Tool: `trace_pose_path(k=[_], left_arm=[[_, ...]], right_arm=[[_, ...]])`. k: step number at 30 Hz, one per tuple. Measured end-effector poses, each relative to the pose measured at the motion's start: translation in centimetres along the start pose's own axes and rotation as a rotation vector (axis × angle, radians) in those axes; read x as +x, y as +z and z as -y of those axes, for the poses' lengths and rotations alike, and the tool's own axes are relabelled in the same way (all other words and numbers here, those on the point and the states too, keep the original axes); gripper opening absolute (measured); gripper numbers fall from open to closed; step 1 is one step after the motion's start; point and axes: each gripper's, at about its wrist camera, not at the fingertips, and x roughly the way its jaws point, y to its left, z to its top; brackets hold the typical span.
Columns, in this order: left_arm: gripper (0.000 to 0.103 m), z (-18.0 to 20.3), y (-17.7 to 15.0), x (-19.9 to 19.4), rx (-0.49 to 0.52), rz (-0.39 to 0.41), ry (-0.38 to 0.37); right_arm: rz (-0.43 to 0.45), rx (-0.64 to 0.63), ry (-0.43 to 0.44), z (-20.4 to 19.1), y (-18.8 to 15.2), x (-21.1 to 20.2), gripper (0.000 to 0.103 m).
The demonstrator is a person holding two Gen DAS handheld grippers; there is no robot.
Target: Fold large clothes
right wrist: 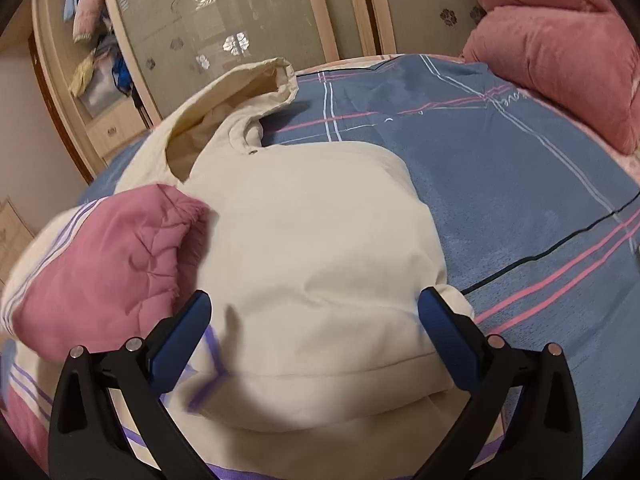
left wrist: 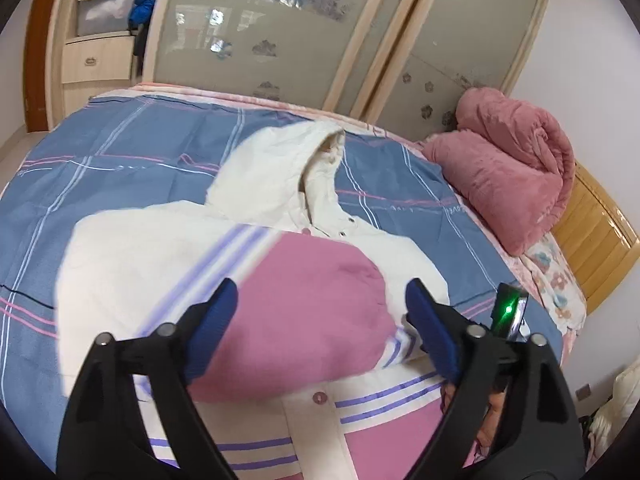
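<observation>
**Inspector:** Location of the garment?

**Assistant:** The hooded jacket (left wrist: 132, 264) lies on the blue plaid bedsheet (left wrist: 120, 148), cream in the upper body with pink panels and purple stripes lower down; the hood (left wrist: 280, 168) points toward the sliding wardrobe doors (left wrist: 248, 28); one pink sleeve (left wrist: 304, 304) is folded across the chest, its cuff near the front snap buttons.

**Inspector:** Left tool?

**Assistant:** The left gripper (left wrist: 322, 292) hovers above the folded sleeve; jaws stand wide apart, nothing between the blue pads.

**Inspector:** Right tool?

**Assistant:** The right gripper (right wrist: 316, 300) is over the cream shoulder portion; jaws likewise spread, pads either side of a fabric bulge; whether they touch it, I cannot tell.

**Inspector:** Surroundings?

**Assistant:** A rolled pink blanket (left wrist: 516, 168) sits at the bed's head end, well apart from the jacket; a wooden headboard (left wrist: 596, 240) stands beside it.
</observation>
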Motion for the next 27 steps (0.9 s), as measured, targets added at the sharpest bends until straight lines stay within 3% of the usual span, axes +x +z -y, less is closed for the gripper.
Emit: trace_pose_path(k=[2, 6, 8, 13, 17, 19, 21, 22, 23, 27], left_arm=[[0.088, -0.6, -0.8, -1.4, -0.013, 0.006, 0.048], [0.087, -1.8, -2.0, -1.0, -0.027, -0.017, 0.273], [0.084, -3.7, -2.9, -0.5, -0.060, -0.036, 0.348], [0.080, -8.0, -5.1, 0.9, -0.183, -0.091, 0.380], [0.080, -8.5, -7.7, 2.3, -0.154, -0.149, 0.436], [0.081, -8.2, -8.5, 2.6, -0.115, -0.157, 0.466], [0.083, -7.9, -8.9, 2.8, -0.098, -0.159, 0.484], [0.085, -8.0, -9.0, 2.8, -0.101, -0.161, 0.488], [0.085, -8.0, -9.1, 2.8, -0.110, -0.161, 0.488], [0.085, -7.9, -9.0, 2.2, -0.136, -0.150, 0.466]], right_arm=[[0.008, 0.036, 0.038, 0.4, 0.2, -0.4, 0.102], [0.039, 0.147, 0.220, 1.8, 0.6, -1.9, 0.102], [0.038, 0.160, 0.303, 1.8, 0.8, -2.5, 0.102], [-0.023, 0.041, 0.402, -1.2, 2.5, -1.9, 0.102], [-0.150, -0.061, 0.512, -4.1, 1.9, 0.3, 0.102], [-0.181, -0.126, 0.480, -5.8, 0.7, 1.0, 0.092], [-0.198, -0.159, 0.475, -6.8, 0.1, 1.1, 0.064], [-0.194, -0.150, 0.473, -6.9, -0.1, 0.9, 0.058], [-0.190, -0.138, 0.498, -6.7, -0.1, 0.7, 0.040], [-0.153, -0.088, 0.579, -5.7, 0.3, -0.6, 0.030]])
